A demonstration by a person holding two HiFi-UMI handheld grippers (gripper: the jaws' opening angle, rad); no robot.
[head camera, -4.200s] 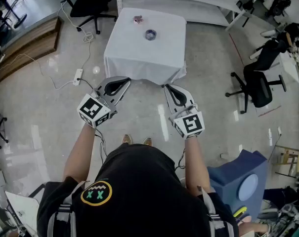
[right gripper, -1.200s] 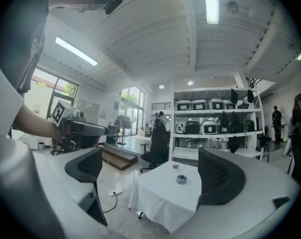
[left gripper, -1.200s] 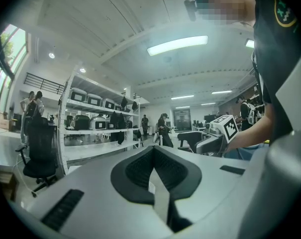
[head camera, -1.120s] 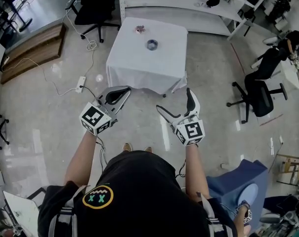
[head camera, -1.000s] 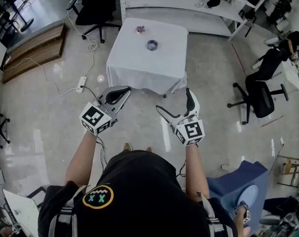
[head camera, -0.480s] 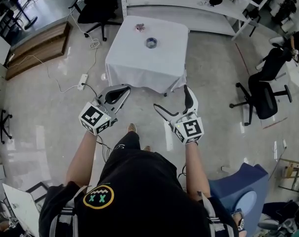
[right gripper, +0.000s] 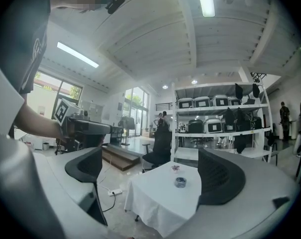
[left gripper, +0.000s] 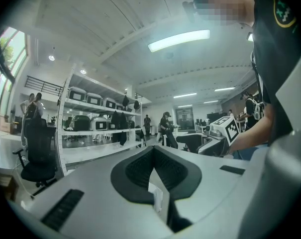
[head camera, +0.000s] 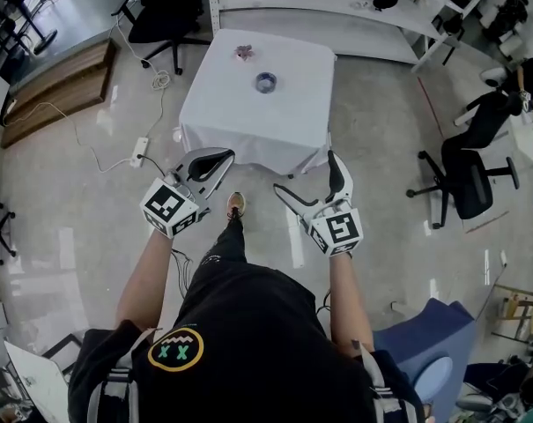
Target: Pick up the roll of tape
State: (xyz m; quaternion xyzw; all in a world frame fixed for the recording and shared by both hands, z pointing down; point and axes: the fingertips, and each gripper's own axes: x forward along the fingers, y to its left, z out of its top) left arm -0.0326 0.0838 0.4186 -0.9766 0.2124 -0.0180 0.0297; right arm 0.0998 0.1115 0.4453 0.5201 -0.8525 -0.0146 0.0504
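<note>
Here there is one table (head camera: 294,104), draped in a white cloth that hides its legs, and two things lie on it. One roll of tape (head camera: 265,82) lies near the middle of the table, slightly toward the far edge. One small pinkish object (head camera: 244,54) sits close to the far edge and is too small to identify.

Two grippers are held well short of the table's near edge. The left gripper (head camera: 220,157) has its jaws together with nothing held; in its own view a pale scrap behind the pads can't be made out. The right gripper (head camera: 306,174) has its jaws wide apart and empty, and its view frames the table and the roll between them.
</note>
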